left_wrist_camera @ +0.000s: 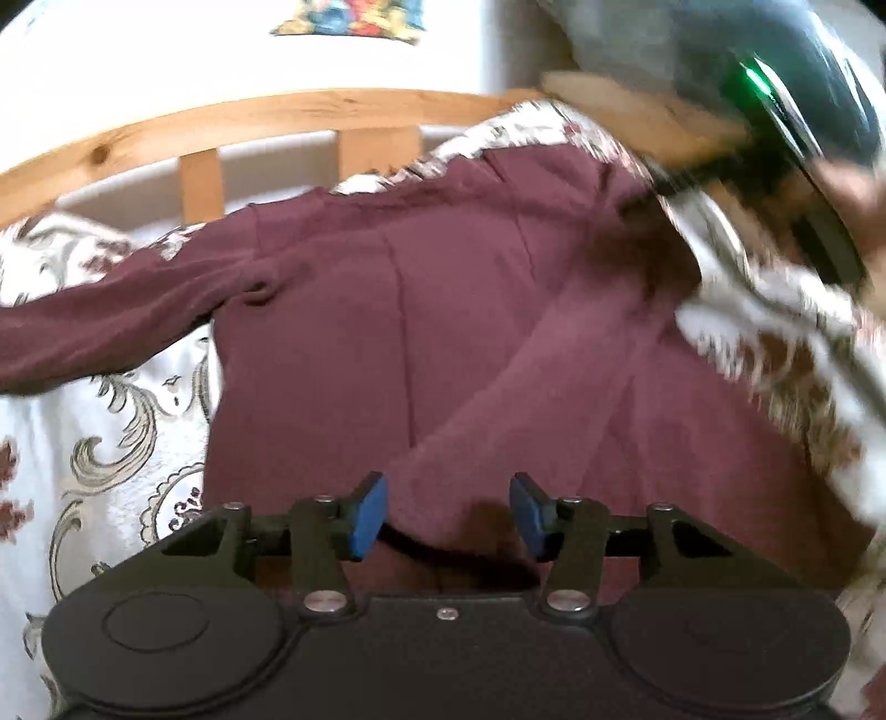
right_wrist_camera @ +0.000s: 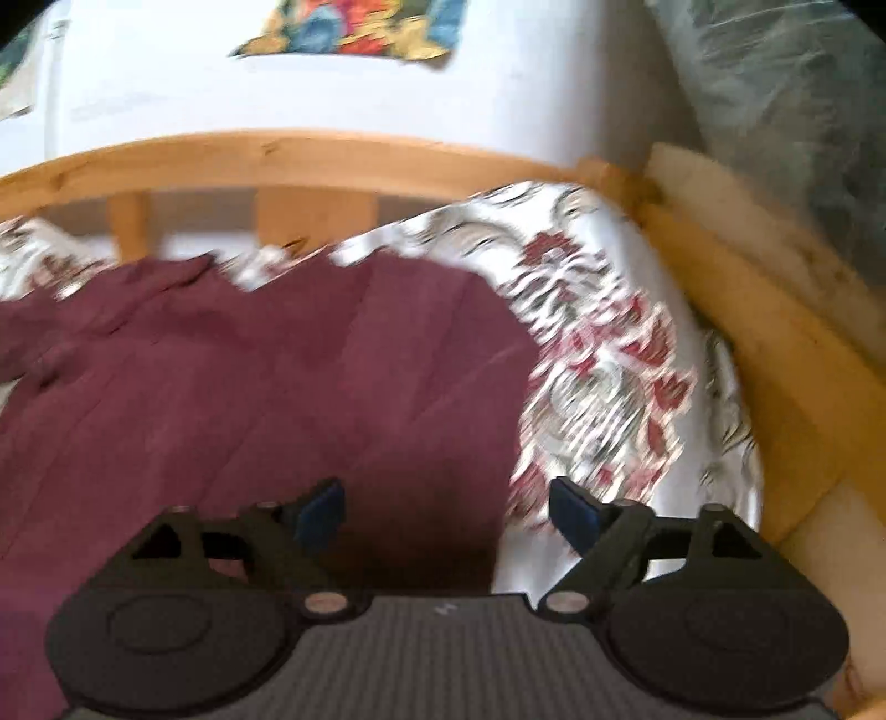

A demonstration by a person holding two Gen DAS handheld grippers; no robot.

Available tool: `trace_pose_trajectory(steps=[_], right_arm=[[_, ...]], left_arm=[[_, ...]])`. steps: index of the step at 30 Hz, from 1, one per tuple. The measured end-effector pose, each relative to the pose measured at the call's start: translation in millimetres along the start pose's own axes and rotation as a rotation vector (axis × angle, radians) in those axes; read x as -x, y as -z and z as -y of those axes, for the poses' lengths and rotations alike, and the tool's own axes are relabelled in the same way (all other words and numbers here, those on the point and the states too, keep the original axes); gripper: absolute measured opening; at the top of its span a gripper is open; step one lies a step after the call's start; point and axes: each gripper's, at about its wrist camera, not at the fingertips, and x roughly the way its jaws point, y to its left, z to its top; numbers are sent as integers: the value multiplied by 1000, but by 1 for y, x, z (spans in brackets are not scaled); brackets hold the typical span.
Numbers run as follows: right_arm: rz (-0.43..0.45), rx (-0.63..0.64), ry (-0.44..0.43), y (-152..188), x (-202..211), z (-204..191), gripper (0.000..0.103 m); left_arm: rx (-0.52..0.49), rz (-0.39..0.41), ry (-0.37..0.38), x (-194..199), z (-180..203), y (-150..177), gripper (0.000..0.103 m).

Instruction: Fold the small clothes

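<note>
A maroon long-sleeved top (left_wrist_camera: 421, 332) lies spread on a patterned bedspread (left_wrist_camera: 111, 443). One sleeve stretches out to the left and the other is folded diagonally across the body. My left gripper (left_wrist_camera: 448, 512) is open and empty, hovering over the near hem of the top. The right gripper's body (left_wrist_camera: 797, 127) shows blurred at the upper right of the left wrist view. In the right wrist view the top (right_wrist_camera: 249, 399) fills the left and my right gripper (right_wrist_camera: 446, 512) is open and empty above its right edge.
A wooden bed frame with slats (left_wrist_camera: 343, 119) runs along the far side, and its corner (right_wrist_camera: 637, 177) and side rail are at the right. A white wall with a colourful picture (right_wrist_camera: 354, 27) stands behind. A grey-green cushion (right_wrist_camera: 786, 111) leans at the far right.
</note>
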Motion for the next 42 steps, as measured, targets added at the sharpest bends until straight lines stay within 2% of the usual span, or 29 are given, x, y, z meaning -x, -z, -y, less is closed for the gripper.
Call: trace_pose_trajectory(steps=[1,2,3,5,8,10,12,13,15,16,17,18,21,24,28,29,30,35,37,40,42], right_arm=[[-2,-6,24,-4,-7,1,48],[-17,-5,42,-8,-15,3,28],[-36,-13,53,-10,-22,6,23],[-48,-53,65,-13,-32,12,19],[-51,-70,59,-11,-36,14,19],[-43,-84,49,-10,-28,15,25],[-32,-118,20,-7,-11,13,43],[-18,-132,0,-4,2,12,48],[18,-137,-49,6,29,6,65],[34,-132,-70,9,40,2,70],[56,-120,-108,18,54,-5,80],[75,-115,-142,22,63,-10,87],[137,-129,-248,43,90,-33,93],[125,-156,-340,54,106,-52,99],[160,-112,-396,68,129,-79,103],[163,-94,-404,73,133,-87,103],[159,-85,-411,78,137,-92,103],[111,-38,-474,103,156,-118,103],[104,-13,-491,111,164,-122,103],[81,0,-523,118,172,-121,103],[72,-6,-519,122,175,-119,103]], left_arm=[[-24,-13,-10,-3,4,2,48],[-34,-27,-13,-4,4,4,47],[-40,-43,-12,-6,5,5,47],[-33,-51,-4,-7,3,8,47],[2,-48,22,-3,-4,8,50],[50,-51,34,6,-13,7,53],[110,-48,35,19,-25,2,60],[148,-33,23,29,-34,-1,62],[216,24,-49,51,-51,-9,72],[235,58,-94,63,-61,-13,76],[244,89,-132,74,-68,-16,85],[252,130,-178,88,-79,-18,88],[262,199,-303,121,-106,-20,101],[272,195,-452,146,-137,-20,102],[340,170,-684,166,-190,-16,102],[361,165,-720,167,-208,-14,100],[377,160,-730,169,-222,-13,94],[421,154,-739,163,-286,-23,85],[456,125,-753,155,-305,-30,74],[551,100,-749,146,-329,-34,46],[595,110,-731,144,-336,-36,18]])
